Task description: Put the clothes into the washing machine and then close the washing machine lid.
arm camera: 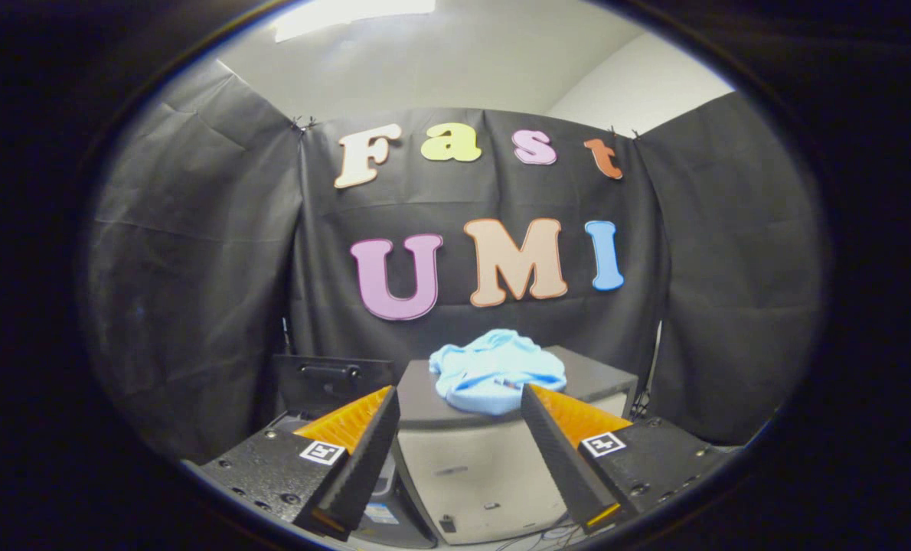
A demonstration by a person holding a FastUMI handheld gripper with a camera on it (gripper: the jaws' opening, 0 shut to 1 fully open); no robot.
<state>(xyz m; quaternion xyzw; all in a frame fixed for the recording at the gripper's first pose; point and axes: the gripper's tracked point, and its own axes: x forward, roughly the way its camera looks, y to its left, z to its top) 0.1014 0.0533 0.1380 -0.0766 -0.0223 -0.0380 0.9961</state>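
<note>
The gripper (459, 417) hangs with its fingers spread wide and empty, the crumpled light-blue cloth garment (495, 371) lying just beyond them on a dark-topped pale box (478, 467), so it should descend onto the bunched middle, avoiding the raised dark lid (333, 380) beside the box.

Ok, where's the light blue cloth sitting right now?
In the gripper view, the crumpled light blue cloth lies on the dark flat top of a grey box-shaped unit, just beyond the gripper, whose jaws stand open and apart from it.
</note>
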